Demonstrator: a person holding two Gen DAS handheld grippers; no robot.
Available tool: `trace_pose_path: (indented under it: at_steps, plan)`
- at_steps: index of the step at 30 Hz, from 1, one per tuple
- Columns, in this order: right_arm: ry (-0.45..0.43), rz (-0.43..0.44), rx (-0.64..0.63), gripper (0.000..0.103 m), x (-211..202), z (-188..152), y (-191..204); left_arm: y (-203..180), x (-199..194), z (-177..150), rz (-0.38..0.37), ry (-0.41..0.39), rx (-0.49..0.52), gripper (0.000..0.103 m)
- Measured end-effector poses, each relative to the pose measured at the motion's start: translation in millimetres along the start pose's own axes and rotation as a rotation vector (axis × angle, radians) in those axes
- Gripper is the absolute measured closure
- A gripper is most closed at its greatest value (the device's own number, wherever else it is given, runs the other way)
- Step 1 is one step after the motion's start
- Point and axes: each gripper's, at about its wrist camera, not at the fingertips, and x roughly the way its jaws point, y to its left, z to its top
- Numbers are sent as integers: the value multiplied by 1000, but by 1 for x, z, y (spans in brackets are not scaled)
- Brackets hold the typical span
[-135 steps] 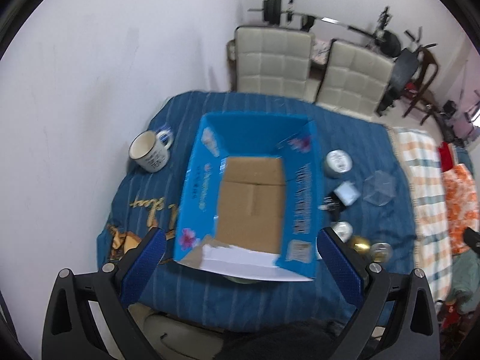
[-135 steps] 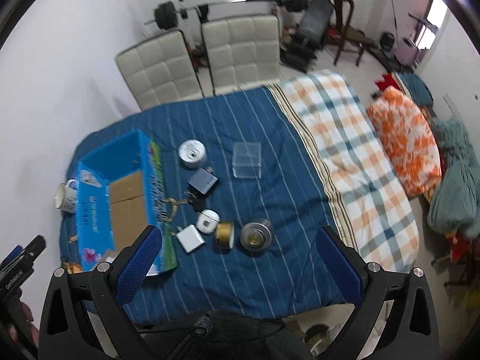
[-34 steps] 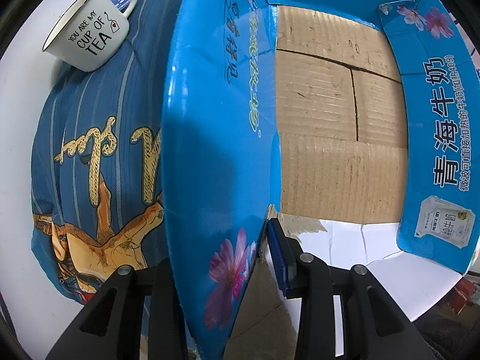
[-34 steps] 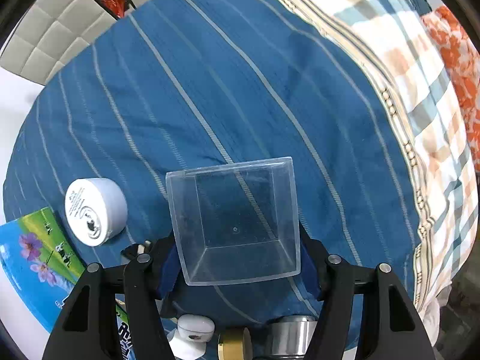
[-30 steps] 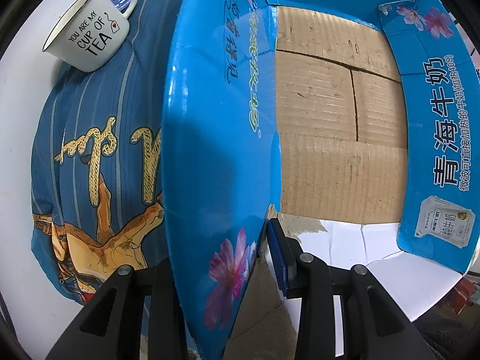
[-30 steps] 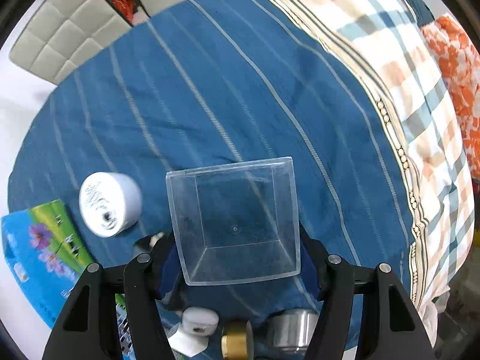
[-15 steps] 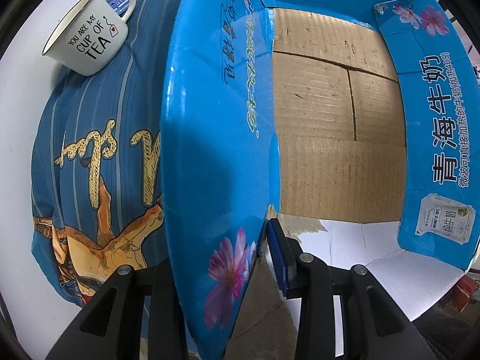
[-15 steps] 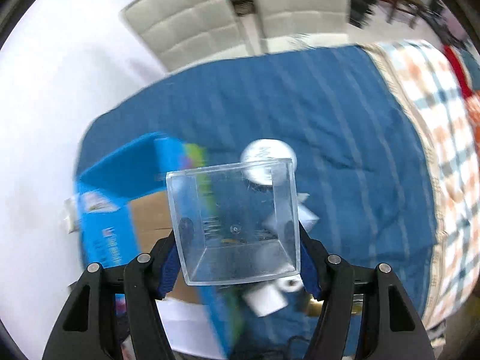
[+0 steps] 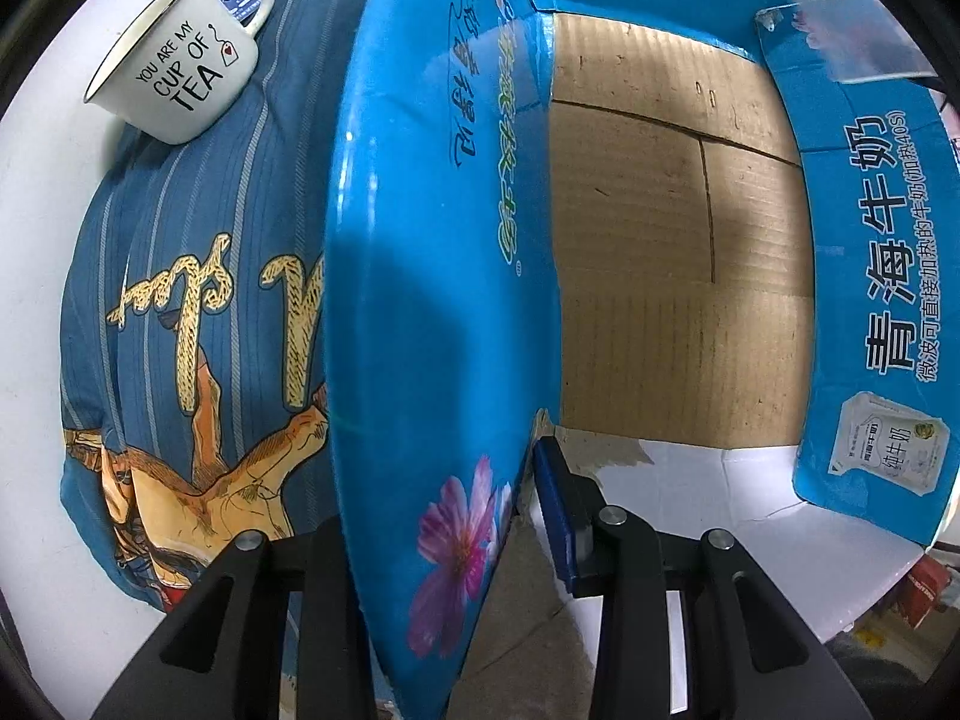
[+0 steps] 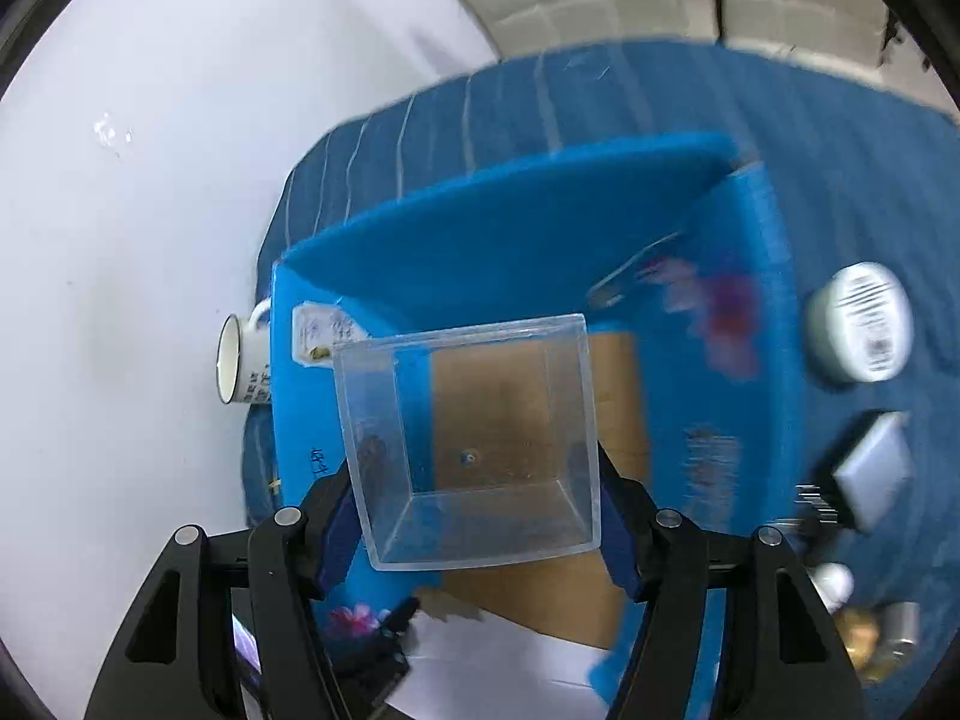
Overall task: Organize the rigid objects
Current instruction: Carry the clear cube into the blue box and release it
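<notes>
- We have carried the clear plastic box (image 10: 474, 450) off the open blue bedspread (image 10: 600, 90), where it hung a second ago, and it now hangs over the blue carton (image 10: 510, 228), with the brown cardboard floor showing through it
- Our right gripper (image 10: 480, 516) has its pads pressed on the box's two side walls, jaws about half open, same hold as before
- Our left gripper (image 9: 444, 516) has not shifted: it stays pinched narrow on the carton's near side wall, steadying it
- The carton floor (image 9: 678, 276) is bare, so we judge this the first item to go in
- The white tin (image 10: 861, 321), the small grey box (image 10: 873, 468) and the mug (image 9: 174, 78) remain outside the carton
</notes>
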Motion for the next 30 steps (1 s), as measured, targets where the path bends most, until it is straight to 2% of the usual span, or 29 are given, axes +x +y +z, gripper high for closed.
trace_pose_path:
  at_steps: [6,13,27,30]
  plan:
    - [30,4,-8,35,37,8,12,1,0,0,-2,-4,-2,71]
    - [55,18,-4,35,57,21,21,2,1,-1,-4,-5,5,71]
    - [124,35,52,34,99,24,12,2,3,-1,-1,-7,13,71]
    - [106,9,52,34,98,25,8,1,2,-1,0,-7,15,71]
